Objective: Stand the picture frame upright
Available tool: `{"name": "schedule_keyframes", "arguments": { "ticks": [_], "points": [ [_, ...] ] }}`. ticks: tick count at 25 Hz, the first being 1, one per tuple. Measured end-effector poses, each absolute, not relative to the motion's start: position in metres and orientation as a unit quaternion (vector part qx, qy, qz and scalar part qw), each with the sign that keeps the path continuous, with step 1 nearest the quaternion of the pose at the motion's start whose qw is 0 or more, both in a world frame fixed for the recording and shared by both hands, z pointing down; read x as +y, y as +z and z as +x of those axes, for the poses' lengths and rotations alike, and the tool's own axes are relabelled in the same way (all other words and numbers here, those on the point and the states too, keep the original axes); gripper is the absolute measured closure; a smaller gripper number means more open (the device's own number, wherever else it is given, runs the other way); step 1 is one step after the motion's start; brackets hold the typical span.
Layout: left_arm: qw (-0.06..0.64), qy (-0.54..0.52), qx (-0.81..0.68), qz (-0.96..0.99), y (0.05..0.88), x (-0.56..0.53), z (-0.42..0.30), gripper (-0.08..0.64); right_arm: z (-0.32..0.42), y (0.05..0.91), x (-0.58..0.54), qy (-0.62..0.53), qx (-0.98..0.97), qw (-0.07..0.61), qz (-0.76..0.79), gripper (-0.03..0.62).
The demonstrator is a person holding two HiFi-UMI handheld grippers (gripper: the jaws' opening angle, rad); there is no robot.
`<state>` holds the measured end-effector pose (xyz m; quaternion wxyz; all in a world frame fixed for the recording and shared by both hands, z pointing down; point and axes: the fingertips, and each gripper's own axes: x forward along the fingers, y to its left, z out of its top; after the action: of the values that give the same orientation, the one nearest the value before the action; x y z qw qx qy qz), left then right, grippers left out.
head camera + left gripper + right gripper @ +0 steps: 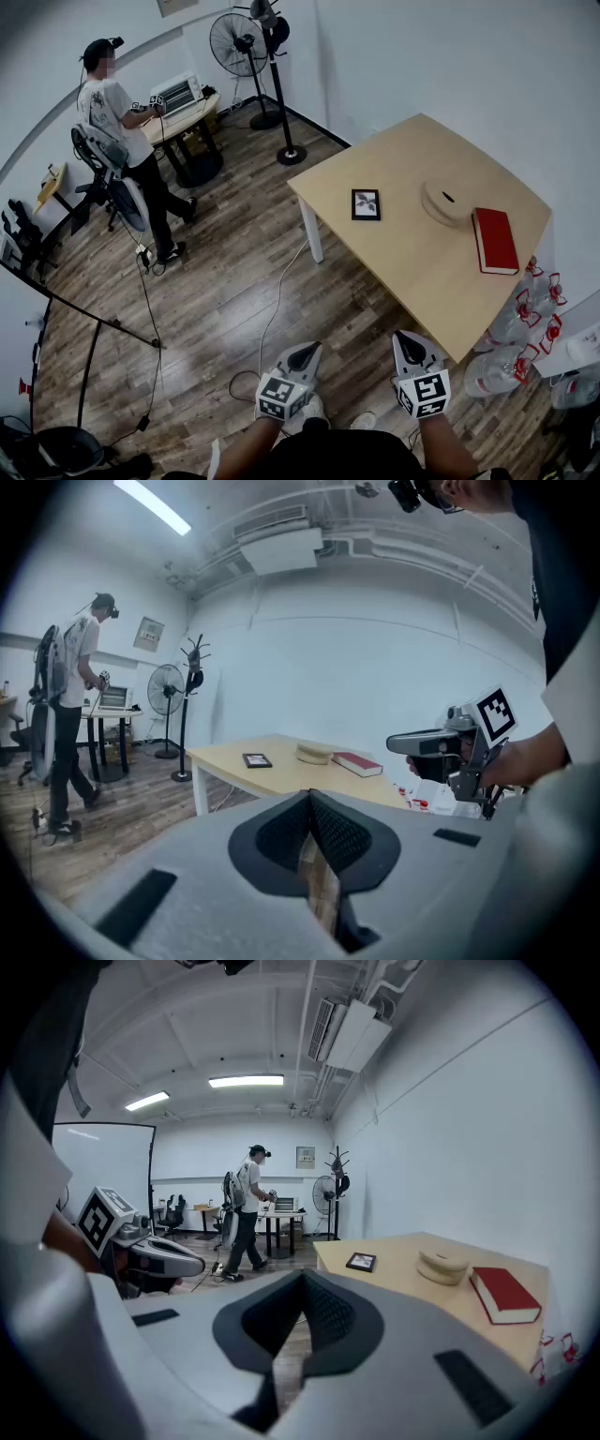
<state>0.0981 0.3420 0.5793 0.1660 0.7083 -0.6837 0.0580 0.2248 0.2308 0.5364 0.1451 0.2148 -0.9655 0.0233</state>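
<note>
A small black picture frame (366, 204) lies flat on the light wooden table (394, 253), near its left side; it also shows far off as the frame (257, 760) and the frame (361, 1262). Both grippers are held close to my body, well short of the table. My left gripper (307, 351) is shut with nothing in it, its tips meeting at the left gripper (309, 794). My right gripper (409, 337) is shut and empty too, seen along its jaws as the right gripper (302, 1275).
On the table lie a round wooden disc (447, 202) and a red book (494, 240). Water bottles (511, 347) crowd the floor at the table's right. A cable (272, 309) trails over the wood floor. A person (122, 141) stands at a far desk, beside two fans (246, 47).
</note>
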Motion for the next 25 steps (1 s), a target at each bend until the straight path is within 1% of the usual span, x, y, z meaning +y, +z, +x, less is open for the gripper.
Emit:
{"name": "schedule_keyframes", "arguments": {
  "ticks": [7, 15, 18, 25],
  "points": [
    [0.158, 0.058, -0.692, 0.702, 0.574, 0.340, 0.130, 0.565, 0.252, 0.531, 0.224, 0.012, -0.969, 0.137, 0.205, 0.583],
    [0.162, 0.050, -0.694, 0.700, 0.573, 0.348, 0.136, 0.565, 0.256, 0.532, 0.236, 0.014, -0.971, 0.132, 0.199, 0.583],
    [0.166, 0.053, -0.691, 0.701, 0.578, 0.352, 0.135, 0.565, 0.252, 0.531, 0.238, 0.016, -0.971, 0.133, 0.196, 0.583],
    [0.150, 0.065, -0.682, 0.713, 0.573, 0.358, 0.118, 0.565, 0.221, 0.534, 0.246, 0.024, -0.974, 0.140, 0.178, 0.583]
  ]
}}
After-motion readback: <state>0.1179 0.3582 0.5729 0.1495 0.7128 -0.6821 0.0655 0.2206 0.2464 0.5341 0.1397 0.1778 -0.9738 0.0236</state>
